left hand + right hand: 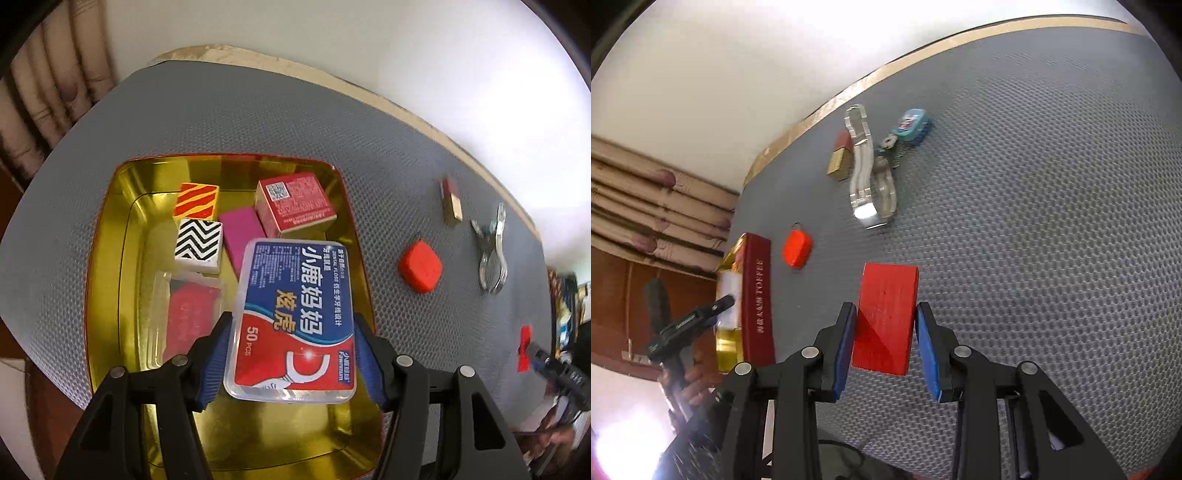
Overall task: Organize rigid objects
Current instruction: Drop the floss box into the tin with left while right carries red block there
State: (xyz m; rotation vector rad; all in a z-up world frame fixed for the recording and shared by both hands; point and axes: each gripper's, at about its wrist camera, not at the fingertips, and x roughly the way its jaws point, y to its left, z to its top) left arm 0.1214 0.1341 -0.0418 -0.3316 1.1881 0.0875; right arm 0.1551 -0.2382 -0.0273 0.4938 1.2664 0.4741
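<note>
From the left wrist camera, the left gripper (291,354) has its blue pads clamped on the sides of the dental floss box (293,317), held label-up over the near end of the gold tin tray (107,266), presumably so it can be set down flat beside the striped blocks (198,229) and red carton (295,201) already inside; the gripper points forward and down into the tray. From the right wrist camera, the right gripper (885,347) straddles the red wooden block (885,317) on the grey mat (1034,221), its jaws close at either side, though I cannot tell whether they truly pinch it, and it is angled down from above, well apart from the tray (729,343).
</note>
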